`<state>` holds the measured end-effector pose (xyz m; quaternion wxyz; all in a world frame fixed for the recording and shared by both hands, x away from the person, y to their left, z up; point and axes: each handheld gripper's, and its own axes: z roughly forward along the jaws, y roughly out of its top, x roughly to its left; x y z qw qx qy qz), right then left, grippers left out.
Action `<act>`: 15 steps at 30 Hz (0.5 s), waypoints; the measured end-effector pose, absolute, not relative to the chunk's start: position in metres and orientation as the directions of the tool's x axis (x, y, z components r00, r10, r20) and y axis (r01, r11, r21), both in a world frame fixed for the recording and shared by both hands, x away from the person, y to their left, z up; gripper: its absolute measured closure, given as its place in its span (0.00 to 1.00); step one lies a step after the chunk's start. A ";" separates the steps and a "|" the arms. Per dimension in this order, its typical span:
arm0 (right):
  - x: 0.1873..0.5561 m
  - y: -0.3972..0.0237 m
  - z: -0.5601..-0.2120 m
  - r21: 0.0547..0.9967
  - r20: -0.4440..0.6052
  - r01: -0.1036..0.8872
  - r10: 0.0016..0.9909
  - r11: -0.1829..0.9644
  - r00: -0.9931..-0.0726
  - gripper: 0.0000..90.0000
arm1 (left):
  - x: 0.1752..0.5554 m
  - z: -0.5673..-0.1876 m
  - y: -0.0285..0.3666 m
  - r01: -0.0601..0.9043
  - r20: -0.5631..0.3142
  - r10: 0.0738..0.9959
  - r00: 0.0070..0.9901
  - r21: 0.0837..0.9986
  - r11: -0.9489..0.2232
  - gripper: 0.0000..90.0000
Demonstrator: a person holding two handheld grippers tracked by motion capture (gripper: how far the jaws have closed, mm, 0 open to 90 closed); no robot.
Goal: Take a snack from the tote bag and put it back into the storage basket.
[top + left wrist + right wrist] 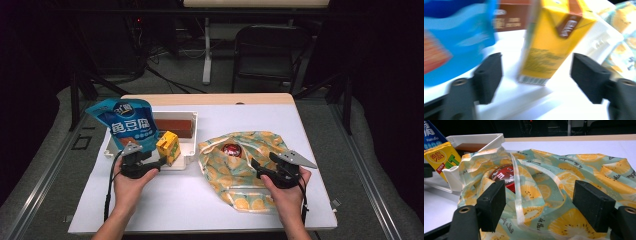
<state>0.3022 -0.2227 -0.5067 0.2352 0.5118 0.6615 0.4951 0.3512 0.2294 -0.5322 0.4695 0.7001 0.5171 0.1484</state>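
Left gripper [152,166]: jaws apart, nothing pinched. Just ahead, between the jaws but untouched, yellow cardboard drink carton [551,42], tilted, inside shallow white plastic tray [187,150]. Beside it to the left, blue glossy snack pouch [127,122]; behind, flat brown box [172,127]. Right gripper [263,167]: jaws wide, over the edge of orange-patterned fabric bag [564,185], red round candy tin [505,176] inside its mouth.

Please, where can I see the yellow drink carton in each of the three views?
High view: the yellow carton stands left of centre, at the white tray's front right corner.
Left gripper view: centre, upright, between the two black fingers.
Right gripper view: far left edge.
Shared landmark: the white tray.
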 end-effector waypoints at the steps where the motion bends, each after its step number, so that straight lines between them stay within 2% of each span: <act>1: 0.303 -0.222 -0.507 0.896 0.192 0.444 0.910 -0.010 -0.367 0.29 | 0.351 -0.532 0.233 0.589 -0.301 0.861 0.410 0.808 0.002 0.49; 3: 0.304 -0.220 -0.507 0.899 0.196 0.438 0.909 -0.016 -0.368 0.29 | 0.349 -0.534 0.237 0.588 -0.335 0.838 0.432 0.808 0.020 0.71; 6: 0.305 -0.219 -0.507 0.896 0.178 0.445 0.912 0.005 -0.369 0.29 | 0.346 -0.537 0.231 0.593 -0.345 0.827 0.444 0.805 0.018 0.93; 8: 0.306 -0.218 -0.507 0.898 0.184 0.441 0.912 -0.004 -0.366 0.29 | 0.346 -0.540 0.225 0.610 -0.357 0.831 0.427 0.792 0.026 1.00; 15: 0.306 -0.217 -0.507 0.898 0.180 0.441 0.913 -0.001 -0.365 0.29 | 0.366 -0.544 0.210 0.620 -0.362 0.834 0.417 0.784 0.030 1.00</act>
